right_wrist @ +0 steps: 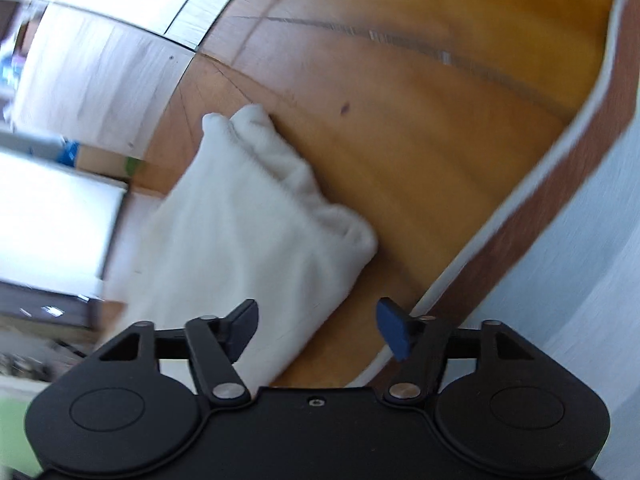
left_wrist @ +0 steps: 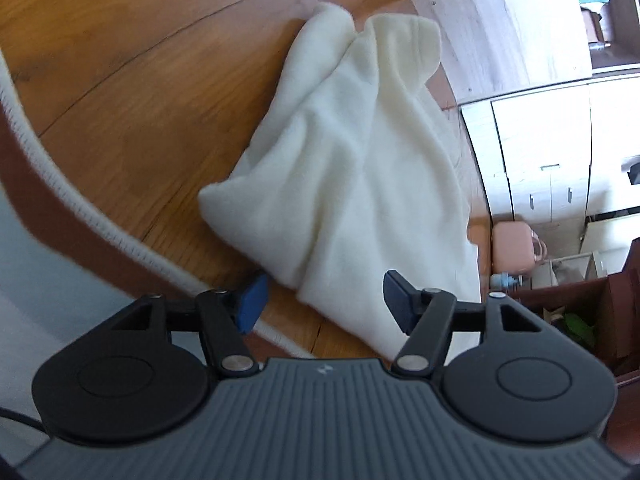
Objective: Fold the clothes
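A: In the left wrist view, what do you see?

B: A cream-white garment [left_wrist: 352,168] lies on an orange-brown wooden table [left_wrist: 120,60]. It is bunched and wrinkled, not flat. Its far end makes two soft rounded bumps, and its near end comes down to the left gripper [left_wrist: 324,300].

A: Does the left gripper hold it?

B: No. The jaws stand apart. The cloth's near part shows in the gap between them, but the blue pads [left_wrist: 252,300] do not press on it. So it is released.

A: What is around the table?

B: On the left, the table's edge has a white trim [left_wrist: 80,208] and a brown side below it. On the right, beyond the table, there are white cabinets [left_wrist: 548,152] and a small pink thing [left_wrist: 514,246]; I cannot tell what it is.

A: Now the right wrist view.

B: This one is blurred. The same garment [right_wrist: 248,224] lies on the same table [right_wrist: 420,140], stretching from the middle toward the right gripper [right_wrist: 316,328]. The gathered side of the cloth is on the right.

A: And the right gripper?

B: Its jaws are also apart. The cloth's near end reaches to the left finger [right_wrist: 242,332], but whether they touch I cannot tell. The right pad [right_wrist: 394,332] is apart from the cloth, over the table's edge. Nothing is grasped.
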Available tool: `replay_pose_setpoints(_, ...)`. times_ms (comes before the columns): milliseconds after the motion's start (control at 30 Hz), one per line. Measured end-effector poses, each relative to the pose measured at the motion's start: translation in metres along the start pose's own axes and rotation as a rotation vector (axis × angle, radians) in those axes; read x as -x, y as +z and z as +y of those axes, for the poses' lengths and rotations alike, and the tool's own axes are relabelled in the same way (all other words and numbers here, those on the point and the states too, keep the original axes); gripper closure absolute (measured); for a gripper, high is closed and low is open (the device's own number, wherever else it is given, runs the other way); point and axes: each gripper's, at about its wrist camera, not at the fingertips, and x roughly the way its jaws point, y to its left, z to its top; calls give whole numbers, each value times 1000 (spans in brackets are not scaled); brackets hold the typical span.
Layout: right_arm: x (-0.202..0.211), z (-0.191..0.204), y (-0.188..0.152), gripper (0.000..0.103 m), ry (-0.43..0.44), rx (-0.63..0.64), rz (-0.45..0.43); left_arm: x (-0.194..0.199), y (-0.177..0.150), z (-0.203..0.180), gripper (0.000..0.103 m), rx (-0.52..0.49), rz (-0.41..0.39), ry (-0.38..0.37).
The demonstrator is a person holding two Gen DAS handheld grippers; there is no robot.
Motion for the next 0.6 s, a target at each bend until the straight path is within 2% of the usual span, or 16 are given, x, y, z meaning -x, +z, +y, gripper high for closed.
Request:
replay_pose_setpoints(33,-4,-1,0,30,2,-15,2,-2,0,-3,38,-13,-27,17)
replay_pose_setpoints(100,-12,-1,1,23,6,-21,-11,-6,1,-10,37,-48,-78,37)
replay_pose_setpoints(233,-29,10,14,18,30,-7,-75,-16,4,-21,34,-122,-155,60)
replay_pose_setpoints(267,-36,12,17,19,50,-20,-69,-17,4,-23,40,-144,-163,67)
replay_pose_setpoints(300,-42,13,19,36,66,-38,-53,-19,4,-24,43,-167,-171,75)
replay_pose_setpoints(333,-48,15,20,52,63,-50,-41,-20,4,-26,66,-188,-177,83)
replay_pose_setpoints(367,-51,19,20,74,58,-39,-42,-21,5,-29,83,-205,-175,99)
replay_pose_setpoints(467,-44,39,14,78,39,92,-105,-15,4,-41,88,-264,-196,132)
replay_pose_setpoints(567,-25,68,2,80,45,247,-175,1,-9,-68,89,-416,-239,180)
replay_pose_setpoints(600,-17,77,-2,81,52,284,-193,11,-14,-77,89,-463,-253,166)
